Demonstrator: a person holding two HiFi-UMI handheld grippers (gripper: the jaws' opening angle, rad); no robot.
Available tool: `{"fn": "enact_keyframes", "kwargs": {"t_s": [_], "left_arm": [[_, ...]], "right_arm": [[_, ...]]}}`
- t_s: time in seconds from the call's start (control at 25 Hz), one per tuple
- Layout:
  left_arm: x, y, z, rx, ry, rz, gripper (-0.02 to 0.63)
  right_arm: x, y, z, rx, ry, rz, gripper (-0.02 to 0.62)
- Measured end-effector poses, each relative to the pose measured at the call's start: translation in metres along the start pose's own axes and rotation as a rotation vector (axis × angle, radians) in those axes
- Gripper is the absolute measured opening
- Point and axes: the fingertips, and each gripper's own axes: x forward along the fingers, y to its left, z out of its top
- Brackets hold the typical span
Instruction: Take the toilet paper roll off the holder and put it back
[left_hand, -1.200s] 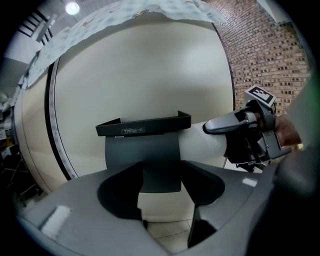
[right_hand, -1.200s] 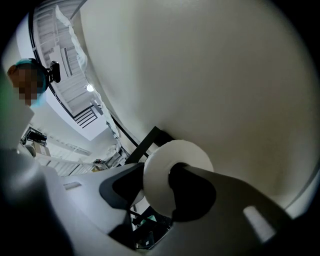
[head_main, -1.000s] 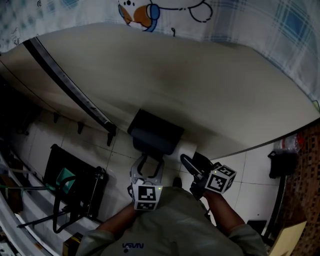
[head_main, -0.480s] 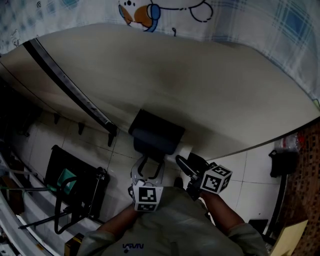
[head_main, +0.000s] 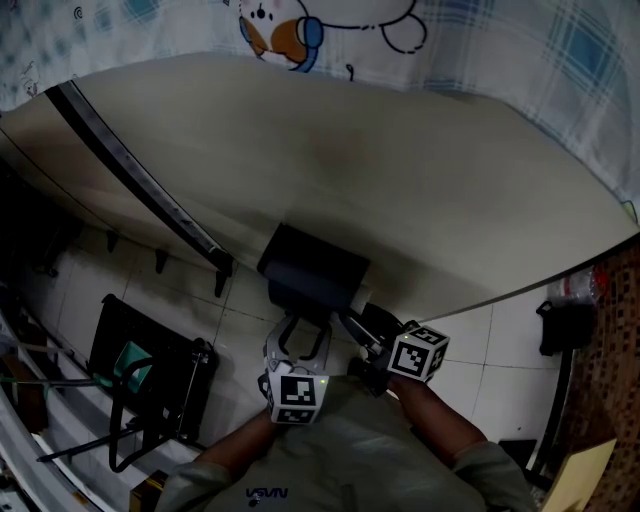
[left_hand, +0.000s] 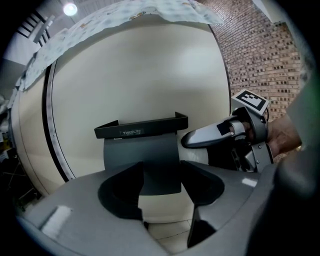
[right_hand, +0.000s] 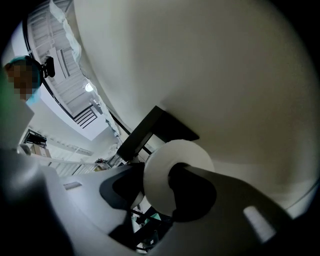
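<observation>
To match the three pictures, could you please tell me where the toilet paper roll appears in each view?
Head view: toilet paper roll centre, right of the black holder.
Left gripper view: right of centre, beside the holder.
Right gripper view: centre, gripped in the jaws.
Shared landmark: the holder.

place: looks like a mocked-up bathroom corner, not a real home one tbh | clues: black toilet paper holder on a cream wall panel, toilet paper roll just in front of it, white floor tiles | odd bits: cartoon cloth over the panel's top, bare brick wall, ceiling lamp
</observation>
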Motion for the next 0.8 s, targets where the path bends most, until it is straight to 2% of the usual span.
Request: {"fn": "enact_keyframes", "kwargs": {"t_s": [0.32, 0.8], "left_arm": [[0.01, -0.002, 0.0, 0.004, 0.013, 0.001, 0.233], [0.016, -0.003, 0.001, 0.003, 0.019, -0.002, 0.229]], "right_arm": [[0.005, 0.006, -0.006, 0.005, 0.047, 0.06, 0.161], [-0.016, 0.003, -0.002, 0.017, 0.048, 0.065, 0.152]]}}
